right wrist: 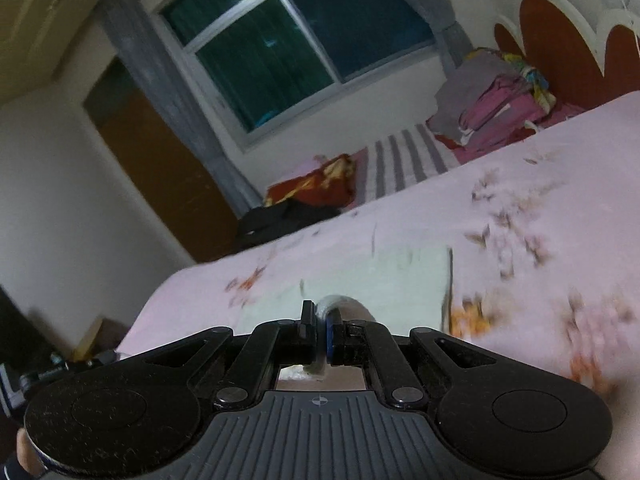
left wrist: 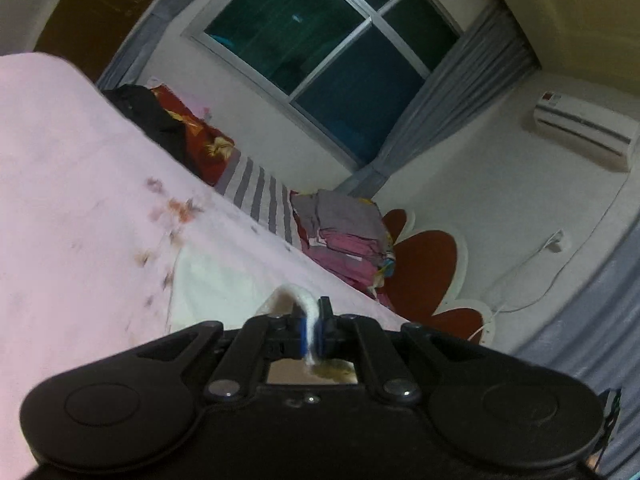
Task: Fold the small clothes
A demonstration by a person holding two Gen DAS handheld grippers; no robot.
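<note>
Broadly, the pink bedspread [left wrist: 80, 184] fills the left half of the left wrist view and the lower right of the right wrist view; it looks like the flat work surface for folding. Along its far edge, at the centre right of the left view, a stack of folded clothes [left wrist: 348, 236] sits against the red and white headboard [left wrist: 424, 268], probably set there to stay clear of the folding area. A red patterned blanket [left wrist: 192, 136] and a dark garment [left wrist: 148, 116] lie further along the same far edge, towards the upper left.

Nearer the cameras, a pale cloth [left wrist: 224, 280] lies on the bedspread just above the gripper in the lower centre of both views. It appears cream with a straight right edge in the right view [right wrist: 376, 276]. This is most likely the small piece being folded, with its near edge raised off the bed so it can be carried over the rest.

The left gripper [left wrist: 311, 328] has its jaws pressed almost together, pinching a rolled white edge of that cloth, which arches up and over to the left. The right gripper [right wrist: 322, 334] is likewise nearly closed, nipping a white loop of the same cloth that curls to the right.
</note>
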